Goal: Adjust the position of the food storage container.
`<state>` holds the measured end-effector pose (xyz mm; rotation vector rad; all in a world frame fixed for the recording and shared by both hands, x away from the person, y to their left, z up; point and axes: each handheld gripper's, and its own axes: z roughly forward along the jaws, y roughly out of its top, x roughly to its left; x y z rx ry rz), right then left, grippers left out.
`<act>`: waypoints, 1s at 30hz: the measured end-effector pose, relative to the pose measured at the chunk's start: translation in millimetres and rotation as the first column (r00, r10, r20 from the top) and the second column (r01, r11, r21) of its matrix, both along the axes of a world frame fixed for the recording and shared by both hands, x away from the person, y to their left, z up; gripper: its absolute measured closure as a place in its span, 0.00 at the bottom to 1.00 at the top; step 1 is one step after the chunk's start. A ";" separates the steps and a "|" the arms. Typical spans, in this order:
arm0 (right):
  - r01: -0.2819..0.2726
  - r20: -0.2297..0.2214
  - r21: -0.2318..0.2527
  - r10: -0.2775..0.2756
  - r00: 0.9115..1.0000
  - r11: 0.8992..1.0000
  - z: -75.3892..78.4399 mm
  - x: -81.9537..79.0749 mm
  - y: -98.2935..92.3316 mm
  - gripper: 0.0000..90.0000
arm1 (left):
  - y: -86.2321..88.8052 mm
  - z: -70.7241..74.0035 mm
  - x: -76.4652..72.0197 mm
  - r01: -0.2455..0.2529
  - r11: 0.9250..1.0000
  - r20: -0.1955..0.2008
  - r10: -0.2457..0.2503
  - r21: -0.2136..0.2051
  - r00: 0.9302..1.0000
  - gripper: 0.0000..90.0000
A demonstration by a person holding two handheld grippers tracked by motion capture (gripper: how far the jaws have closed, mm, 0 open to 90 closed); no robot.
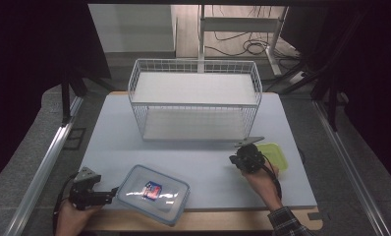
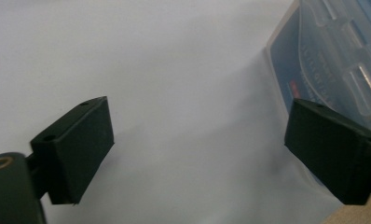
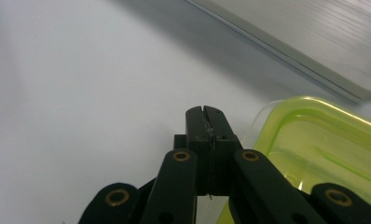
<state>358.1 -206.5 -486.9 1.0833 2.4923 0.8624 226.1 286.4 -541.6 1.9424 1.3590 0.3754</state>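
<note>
A clear lidded food box (image 1: 153, 193) with a blue rim and a red-and-blue label lies at the table's front left. My left gripper (image 1: 116, 192) rests at its left end, jaws open; in the left gripper view (image 2: 200, 149) the box (image 2: 333, 60) lies by the right-hand pad, and nothing is between the pads. A yellow-green container (image 1: 274, 155) sits at the right of the table. My right gripper (image 1: 234, 158) hovers just left of it, jaws shut on nothing. The right gripper view shows the closed tips (image 3: 206, 122) beside the green rim (image 3: 323, 140).
A white wire basket rack (image 1: 195, 101) with two shelves stands at the back middle of the light table (image 1: 203, 167). Its lower shelf edge (image 3: 286, 51) runs across the right gripper view. Metal rails (image 1: 41, 167) flank the table.
</note>
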 end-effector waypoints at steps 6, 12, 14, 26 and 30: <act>0.057 0.002 0.006 -0.057 0.998 0.998 1.7 -2.3 -28.5 0.99 | -1.8 1.3 -1.1 0.009 1.000 0.003 -0.009 0.023 1.000 0.15; 0.079 0.023 0.023 -0.079 0.997 0.997 5.0 -7.9 -38.7 1.00 | -2.7 3.2 -3.2 0.023 0.999 0.004 -0.023 0.041 1.000 0.24; 0.077 0.028 0.031 -0.077 0.997 0.997 6.5 -10.2 -37.9 1.00 | -2.0 4.7 -5.7 0.035 0.999 0.004 -0.035 0.039 0.999 0.28; -0.065 -0.006 0.086 0.065 0.998 0.994 5.4 -60.1 -0.2 1.00 | -7.4 11.6 -21.9 0.179 0.984 -0.008 -0.180 -0.016 0.984 0.95; -0.144 -0.041 0.108 0.149 0.988 0.984 -0.9 -82.2 21.6 0.99 | -19.2 14.0 -22.1 0.208 0.978 -0.011 -0.209 -0.031 0.978 1.00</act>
